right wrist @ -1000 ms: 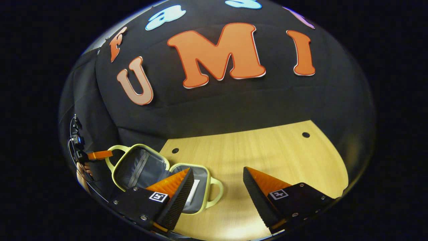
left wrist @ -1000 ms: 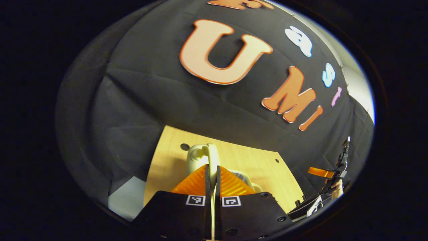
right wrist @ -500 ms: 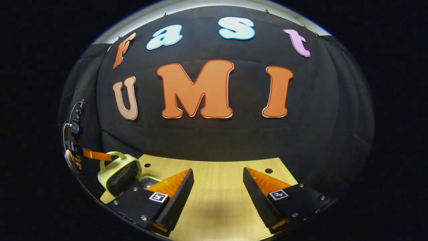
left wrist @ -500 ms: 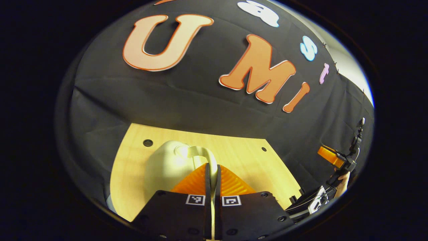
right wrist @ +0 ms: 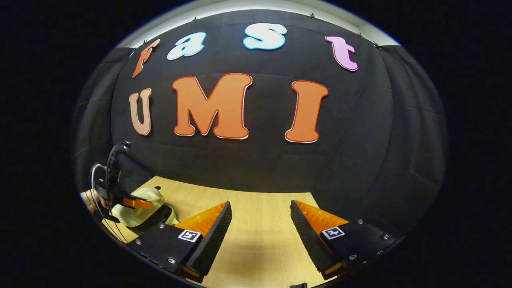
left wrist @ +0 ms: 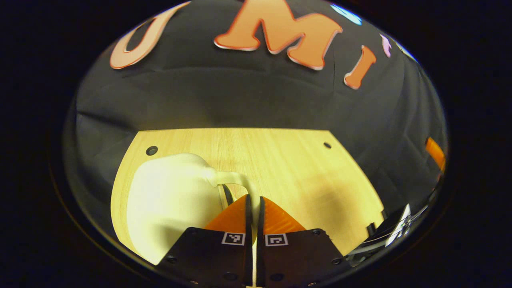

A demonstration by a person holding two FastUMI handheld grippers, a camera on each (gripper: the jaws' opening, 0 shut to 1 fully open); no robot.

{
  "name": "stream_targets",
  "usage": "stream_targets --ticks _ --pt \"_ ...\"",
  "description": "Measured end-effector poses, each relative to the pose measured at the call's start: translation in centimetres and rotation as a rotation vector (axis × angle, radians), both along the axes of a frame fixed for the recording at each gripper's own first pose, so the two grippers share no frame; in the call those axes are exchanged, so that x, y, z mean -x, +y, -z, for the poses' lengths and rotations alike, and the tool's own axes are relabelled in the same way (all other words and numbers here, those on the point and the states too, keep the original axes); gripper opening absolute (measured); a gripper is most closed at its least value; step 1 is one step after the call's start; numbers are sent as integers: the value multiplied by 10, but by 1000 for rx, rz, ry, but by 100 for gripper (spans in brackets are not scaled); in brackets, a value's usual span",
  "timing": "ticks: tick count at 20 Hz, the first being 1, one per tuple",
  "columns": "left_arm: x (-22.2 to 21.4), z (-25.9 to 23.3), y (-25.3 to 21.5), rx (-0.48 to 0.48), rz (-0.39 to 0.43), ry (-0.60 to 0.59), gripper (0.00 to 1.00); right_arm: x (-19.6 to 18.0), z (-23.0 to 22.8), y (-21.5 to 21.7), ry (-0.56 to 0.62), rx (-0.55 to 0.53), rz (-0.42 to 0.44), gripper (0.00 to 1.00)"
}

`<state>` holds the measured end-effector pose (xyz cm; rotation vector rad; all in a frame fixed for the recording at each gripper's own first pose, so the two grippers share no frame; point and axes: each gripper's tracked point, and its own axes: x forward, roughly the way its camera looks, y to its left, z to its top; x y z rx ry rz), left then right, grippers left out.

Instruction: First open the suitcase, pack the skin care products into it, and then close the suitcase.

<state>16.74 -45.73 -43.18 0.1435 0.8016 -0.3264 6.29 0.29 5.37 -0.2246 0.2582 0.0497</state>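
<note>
We see the left gripper (left wrist: 253,200) pinched tight on the handle (left wrist: 236,182) of the pale yellow suitcase (left wrist: 168,196), which lies lid down on the wooden bench (left wrist: 288,160), while the right gripper (right wrist: 260,224) hangs spread wide above bare wood.

No word, number or brand can be read on anything here. The only signs are small square black-and-white coded markers: a pair (left wrist: 233,239) sits side by side on the two finger mounts of the left gripper (left wrist: 253,204) in the left gripper view, and another pair (right wrist: 189,235) sits one per mount on the right gripper (right wrist: 261,204) in the right gripper view. They carry blocky patterns, not letters or digits.
</note>
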Motion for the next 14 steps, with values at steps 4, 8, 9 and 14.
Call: stream_targets --ticks 4,8,9,14 --pt "-14 72 -16 -238 9 32 4 24 42 -35 23 21 30 94" --pt "-38 89 -5 -543 46 -67 4 23 59 -58 55 8 53 95" --pt "-45 90 3 -590 34 -87 4 24 64 -62 64 -1 56 95" --pt "-50 88 11 -693 18 -116 6 24 72 -62 80 0 37 95"
